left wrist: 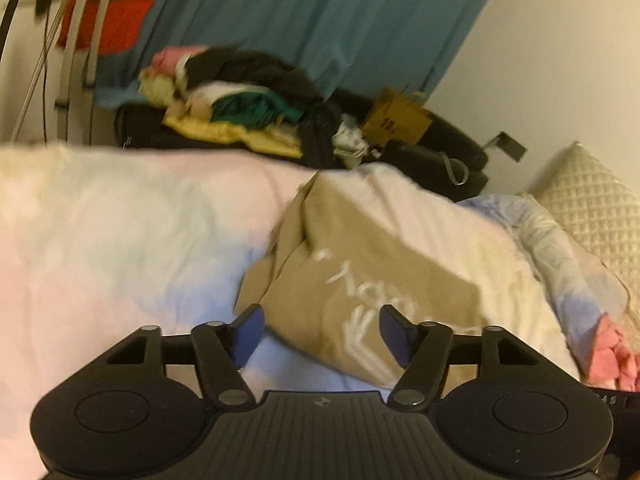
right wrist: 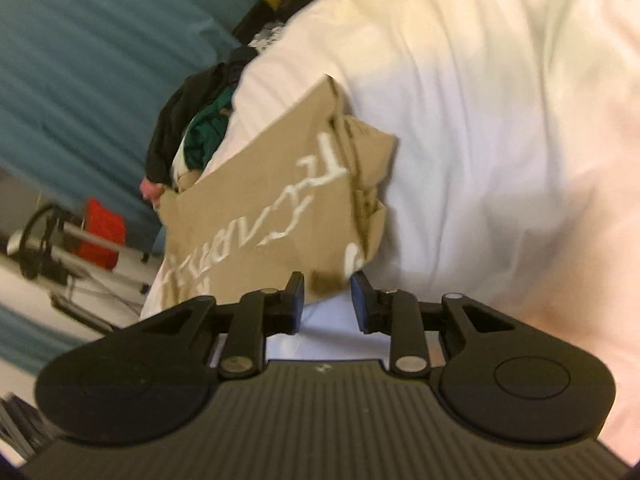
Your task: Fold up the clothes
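A folded tan garment (left wrist: 360,264) with white lettering lies on the pale bedspread (left wrist: 120,220). My left gripper (left wrist: 322,334) stands open just in front of its near edge, blue pads apart, nothing between them. In the right wrist view the same tan garment (right wrist: 272,208) sits on the bedspread (right wrist: 500,140). My right gripper (right wrist: 327,302) is open at the garment's near corner, and its fingers hold nothing.
A heap of mixed clothes (left wrist: 240,96) rests on a black case beyond the bed, below a teal curtain (left wrist: 300,12). A pastel garment (left wrist: 568,264) and a quilted pillow (left wrist: 596,204) lie at the right. A metal rack with a red item (right wrist: 100,232) stands off the bed.
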A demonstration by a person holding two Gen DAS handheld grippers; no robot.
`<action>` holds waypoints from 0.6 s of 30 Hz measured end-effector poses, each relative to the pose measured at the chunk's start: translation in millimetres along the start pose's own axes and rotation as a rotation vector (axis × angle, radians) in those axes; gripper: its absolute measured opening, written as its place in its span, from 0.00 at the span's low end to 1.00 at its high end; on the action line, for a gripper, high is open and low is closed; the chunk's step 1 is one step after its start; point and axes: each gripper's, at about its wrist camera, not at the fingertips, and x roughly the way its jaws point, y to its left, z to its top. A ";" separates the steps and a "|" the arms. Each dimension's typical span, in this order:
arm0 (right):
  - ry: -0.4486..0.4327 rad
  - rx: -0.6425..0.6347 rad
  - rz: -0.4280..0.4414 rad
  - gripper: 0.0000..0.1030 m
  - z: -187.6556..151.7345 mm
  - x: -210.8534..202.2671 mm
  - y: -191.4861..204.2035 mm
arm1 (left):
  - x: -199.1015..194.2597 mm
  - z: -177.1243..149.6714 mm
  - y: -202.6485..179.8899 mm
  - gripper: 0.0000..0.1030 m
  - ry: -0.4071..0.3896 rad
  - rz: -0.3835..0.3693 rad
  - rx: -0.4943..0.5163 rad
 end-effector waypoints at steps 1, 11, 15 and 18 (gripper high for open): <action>0.002 -0.019 -0.008 0.28 0.4 -8.0 5.4 | -11.4 5.4 -7.4 0.74 -0.010 0.001 0.018; -0.110 -0.329 0.003 0.29 -14.6 -130.9 85.9 | -163.8 15.8 -69.2 0.91 -0.124 -0.005 0.154; -0.178 -0.446 0.032 0.69 -35.6 -184.0 110.6 | -220.7 9.0 -82.2 1.00 -0.191 0.040 0.215; -0.215 -0.515 0.046 0.87 -55.1 -215.8 122.8 | -260.8 -1.0 -84.2 1.00 -0.228 0.029 0.223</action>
